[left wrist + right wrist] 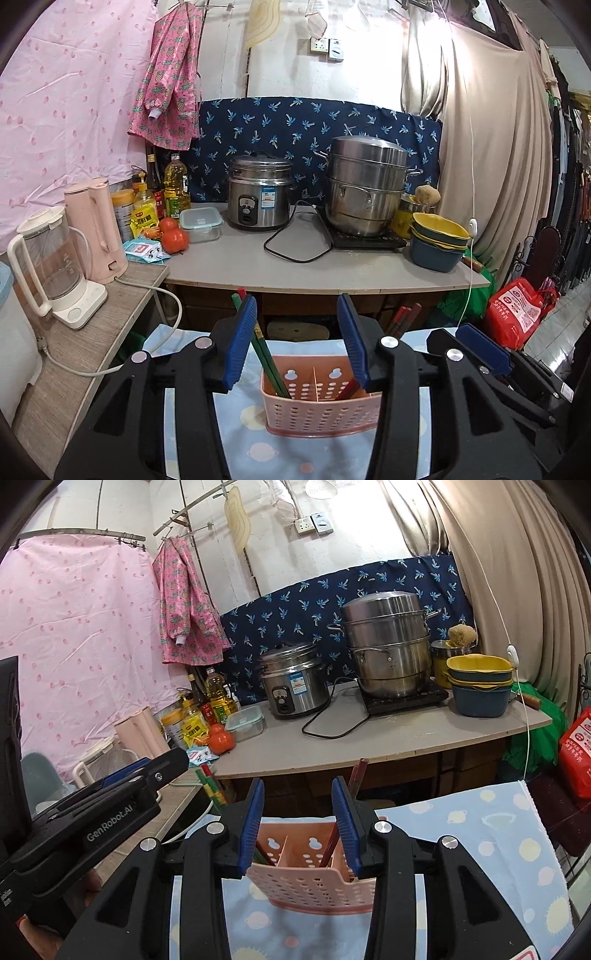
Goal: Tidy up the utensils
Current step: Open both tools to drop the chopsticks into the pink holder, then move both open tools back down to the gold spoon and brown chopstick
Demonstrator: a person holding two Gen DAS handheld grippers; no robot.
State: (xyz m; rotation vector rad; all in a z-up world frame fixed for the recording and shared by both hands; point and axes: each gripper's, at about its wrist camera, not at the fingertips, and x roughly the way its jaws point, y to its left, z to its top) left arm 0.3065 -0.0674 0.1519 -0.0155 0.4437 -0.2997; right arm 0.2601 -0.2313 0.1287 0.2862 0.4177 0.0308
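Left tongs released, green chopsticks loose between blue pads. Right tongs likewise parted around red chopsticks, not pinching. Both bundles standing tilted in pink perforated holder, green in left compartment, red in right, on blue cloth. Probably light, stiff, slippery sticks; best gripped mid-shaft. Holder light, likely to tip. Beyond: worktop carrying rice cooker, steamer pot, stacked bowls, well apart, nothing blocking.

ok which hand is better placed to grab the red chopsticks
Right. The red chopsticks stand between the right gripper's open jaws, while the left gripper straddles the green chopsticks.
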